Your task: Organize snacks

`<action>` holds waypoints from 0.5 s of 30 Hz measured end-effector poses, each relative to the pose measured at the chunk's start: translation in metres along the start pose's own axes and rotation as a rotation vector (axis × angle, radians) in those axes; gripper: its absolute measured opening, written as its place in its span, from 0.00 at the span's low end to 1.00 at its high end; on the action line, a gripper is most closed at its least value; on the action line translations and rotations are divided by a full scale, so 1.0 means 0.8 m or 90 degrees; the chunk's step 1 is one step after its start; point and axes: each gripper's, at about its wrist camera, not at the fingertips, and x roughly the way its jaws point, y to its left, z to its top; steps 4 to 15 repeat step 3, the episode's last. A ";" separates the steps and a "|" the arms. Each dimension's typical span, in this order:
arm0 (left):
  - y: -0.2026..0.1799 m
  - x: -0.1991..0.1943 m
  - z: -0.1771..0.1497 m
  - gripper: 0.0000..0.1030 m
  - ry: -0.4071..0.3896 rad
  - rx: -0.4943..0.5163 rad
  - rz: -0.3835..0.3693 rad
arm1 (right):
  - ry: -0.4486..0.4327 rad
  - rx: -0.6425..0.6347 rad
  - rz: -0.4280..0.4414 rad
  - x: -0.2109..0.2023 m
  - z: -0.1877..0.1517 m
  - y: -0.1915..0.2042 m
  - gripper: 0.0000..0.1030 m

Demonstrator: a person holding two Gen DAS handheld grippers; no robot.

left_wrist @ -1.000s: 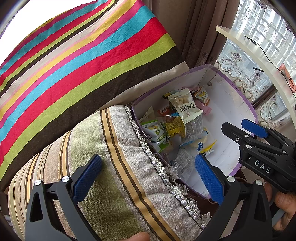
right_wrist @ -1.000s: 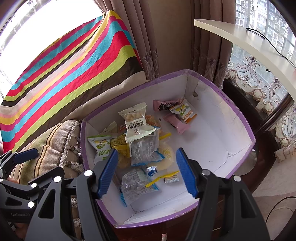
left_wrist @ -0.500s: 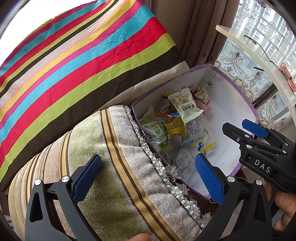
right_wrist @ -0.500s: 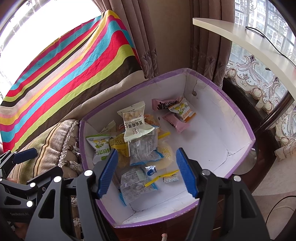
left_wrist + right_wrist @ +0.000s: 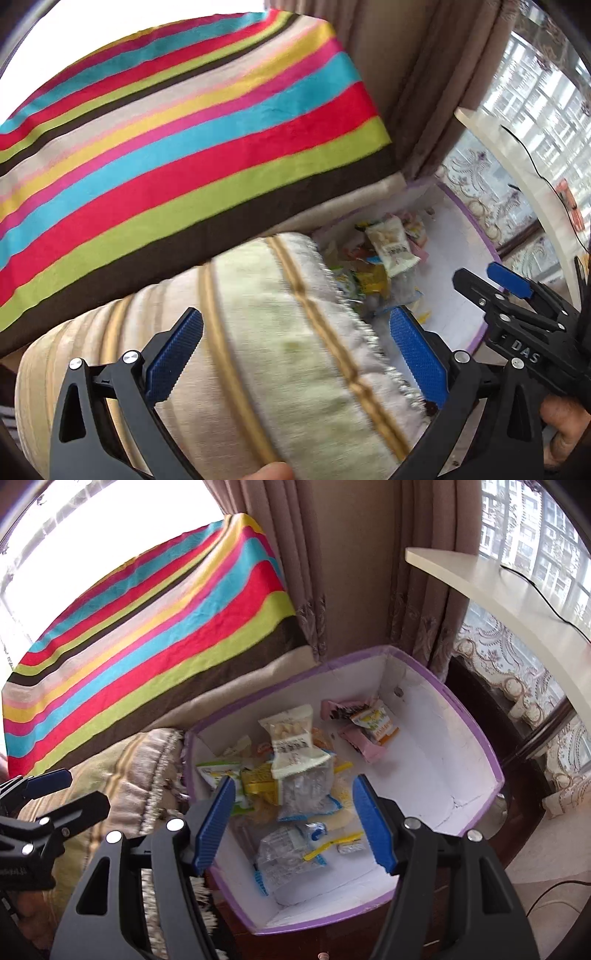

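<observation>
The snacks point(image 5: 295, 771) lie inside a white box with a purple rim point(image 5: 491, 771), which stands against the fringed cushion point(image 5: 280, 350) of a sofa. Most packets are heaped in the half of the box toward the cushion wall: a cream packet point(image 5: 291, 742) lies on top of a clear bag point(image 5: 303, 794), with a green packet point(image 5: 218, 771) and a yellow one point(image 5: 258, 779) beside it. A pink packet point(image 5: 364, 746) and an orange-edged packet point(image 5: 376, 722) lie apart, near the far corner. A few small pieces rest near the front wall.

The right gripper point(image 5: 293, 823) hovers over the front part of the box with its jaws spread wide and nothing between them. The left gripper point(image 5: 295, 354) is also released and empty — it hangs above the cushion, not above the box.

All the snacks I can see are already in the box, so the scene fits a heap waiting to be sorted as well as a box just filled.

What could go wrong: the packets overlap, so a closing pinch into the heap may catch two at once, or slide off the smooth film of the clear bag. The box wall is thin card — a finger pressing on the rim could bend it or tip the box. The left view is blurred, so its aim is hard to judge.
</observation>
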 end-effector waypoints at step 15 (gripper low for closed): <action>0.098 -0.041 -0.024 0.96 -0.051 -0.103 0.076 | -0.002 -0.078 0.051 -0.004 0.008 0.094 0.76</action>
